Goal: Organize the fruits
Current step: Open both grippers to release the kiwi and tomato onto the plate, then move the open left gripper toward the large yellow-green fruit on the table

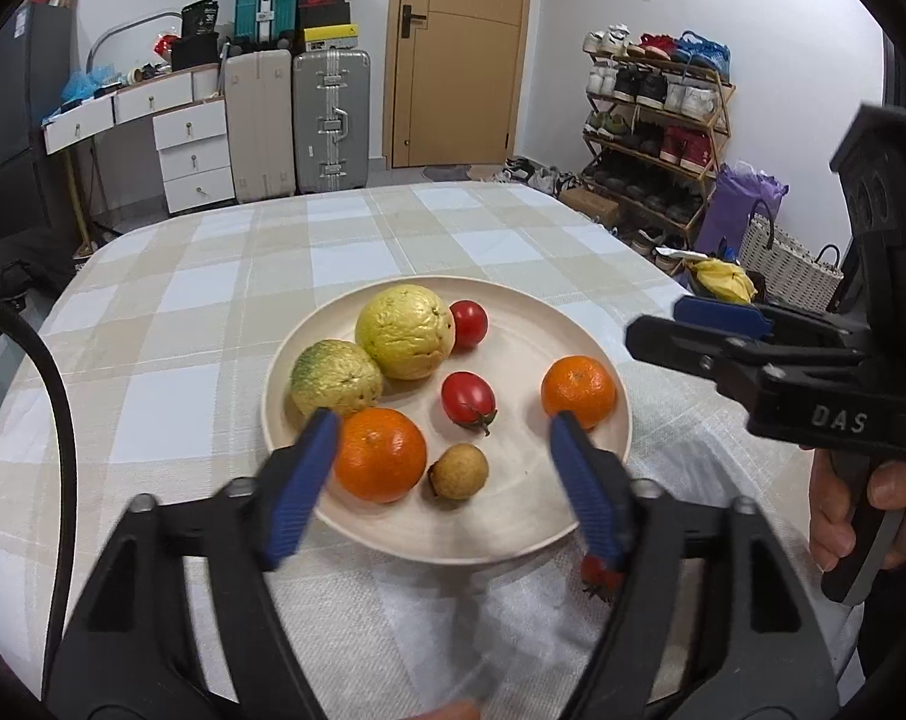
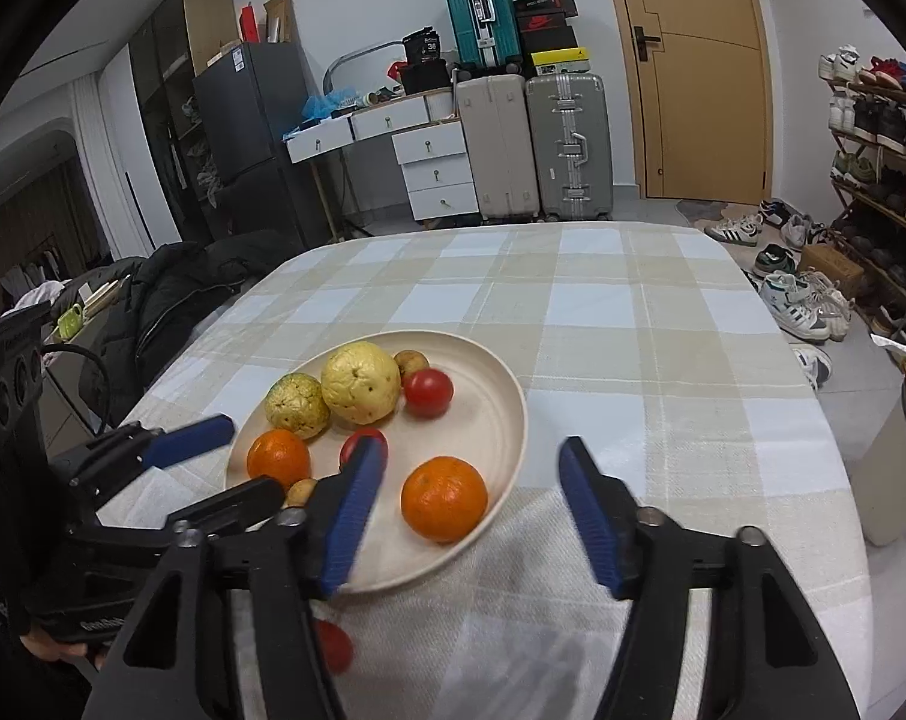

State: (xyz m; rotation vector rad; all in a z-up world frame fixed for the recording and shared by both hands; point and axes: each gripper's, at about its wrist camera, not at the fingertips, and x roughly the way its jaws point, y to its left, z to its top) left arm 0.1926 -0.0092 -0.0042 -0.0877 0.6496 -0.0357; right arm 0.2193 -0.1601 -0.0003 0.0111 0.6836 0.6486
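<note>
A cream plate (image 1: pixel 603 468) on the checked cloth holds two yellow-green bumpy fruits (image 1: pixel 405 330), two oranges (image 1: pixel 380 455), two red tomatoes (image 1: pixel 468 397) and a small brown fruit (image 1: pixel 459 471). My left gripper (image 1: pixel 444 423) hovers open over the plate's near side, the bigger orange close by its left pad. My right gripper (image 2: pixel 472 450) is open too, and the other orange (image 2: pixel 444 498) lies between its fingers untouched. A small red fruit (image 1: pixel 600 576) lies on the cloth just off the plate's near rim, blurred in the right wrist view (image 2: pixel 333 645). The right gripper (image 1: pixel 657 327) reaches in from the right.
The table (image 2: pixel 633 312) is covered by a beige and white checked cloth; its far edge is rounded. Behind it stand suitcases (image 1: pixel 330 120), a white drawer unit (image 1: pixel 192 150), a wooden door (image 1: pixel 459 48) and a shoe rack (image 1: pixel 651 120). A hand (image 1: pixel 843 510) grips the right tool.
</note>
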